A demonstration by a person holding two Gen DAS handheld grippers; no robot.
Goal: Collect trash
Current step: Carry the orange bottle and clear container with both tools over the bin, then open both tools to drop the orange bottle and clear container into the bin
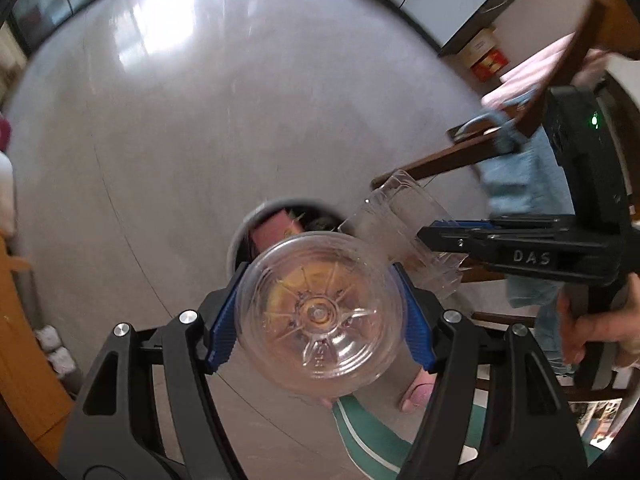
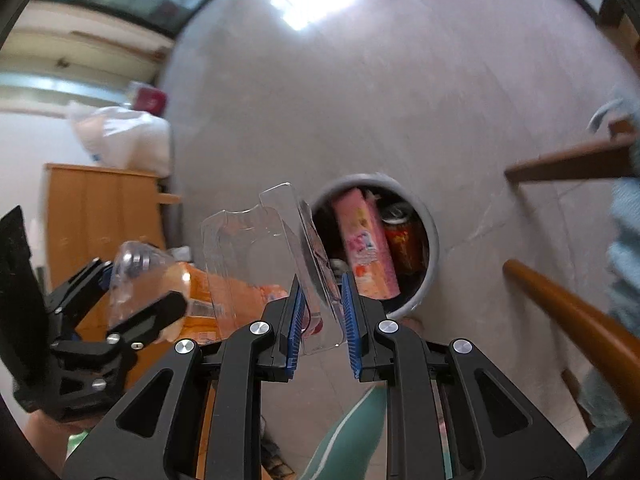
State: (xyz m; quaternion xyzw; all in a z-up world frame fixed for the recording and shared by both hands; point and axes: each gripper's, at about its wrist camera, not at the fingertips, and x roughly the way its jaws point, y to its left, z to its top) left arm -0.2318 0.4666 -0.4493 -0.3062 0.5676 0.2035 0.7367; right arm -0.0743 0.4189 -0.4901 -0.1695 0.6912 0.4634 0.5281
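My left gripper (image 1: 318, 314) is shut on a clear plastic bottle (image 1: 320, 312) with an orange label, seen base-on; it also shows at the left of the right wrist view (image 2: 160, 284). My right gripper (image 2: 320, 312) is shut on a clear plastic blister package (image 2: 264, 248), which also shows in the left wrist view (image 1: 400, 220). Both are held above the floor, near a grey round trash bin (image 2: 432, 240) (image 1: 240, 236) that holds a pink carton (image 2: 366, 240) and a red can (image 2: 404, 240).
Grey tiled floor (image 1: 200, 120) lies all around the bin. A wooden chair with blue cloth (image 1: 516, 176) stands at the right. A wooden cabinet (image 2: 100, 216) with a white bag on top is at the left. The person's leg (image 2: 348, 432) is below.
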